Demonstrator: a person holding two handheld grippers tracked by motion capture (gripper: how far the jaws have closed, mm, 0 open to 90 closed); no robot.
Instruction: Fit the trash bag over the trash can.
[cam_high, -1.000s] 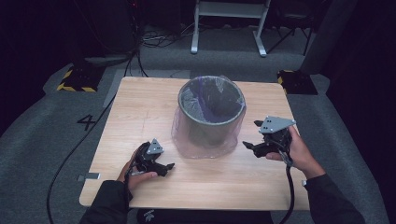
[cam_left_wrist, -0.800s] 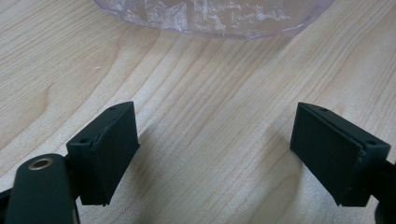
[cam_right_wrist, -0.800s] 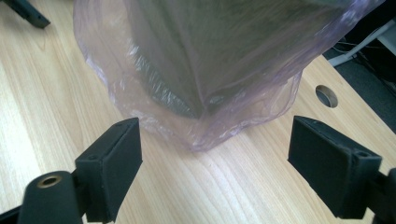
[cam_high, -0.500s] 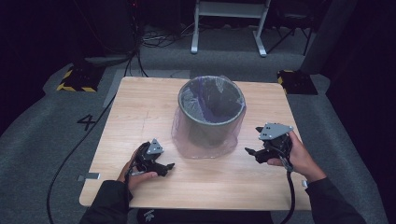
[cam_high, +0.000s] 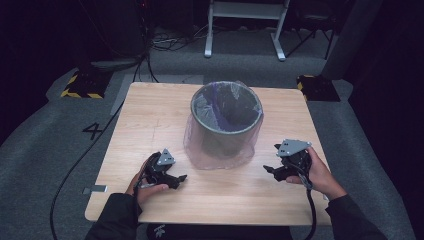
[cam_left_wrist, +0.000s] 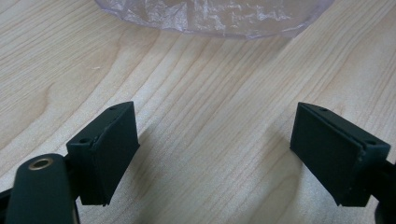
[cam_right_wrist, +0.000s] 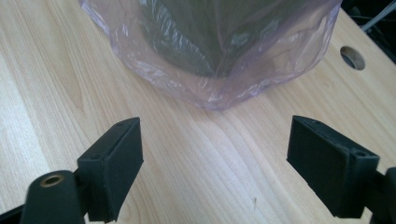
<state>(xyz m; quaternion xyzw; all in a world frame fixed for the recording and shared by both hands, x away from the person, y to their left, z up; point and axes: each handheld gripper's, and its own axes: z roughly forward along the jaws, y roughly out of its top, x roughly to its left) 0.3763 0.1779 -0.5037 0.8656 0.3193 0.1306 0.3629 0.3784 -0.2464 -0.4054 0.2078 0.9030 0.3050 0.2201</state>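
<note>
both tools gape wide, holding nothing. the bagged bin (cam_high: 226, 125) stands between and ahead of the left tool (cam_high: 172, 179) and right tool (cam_high: 272, 171), bare desk (cam_high: 150, 120) under each.

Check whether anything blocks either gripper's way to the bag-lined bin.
Nothing visible does. Bare wooden table lies between the open left gripper, the open right gripper and the dark round bin under its translucent purple bag.
</note>
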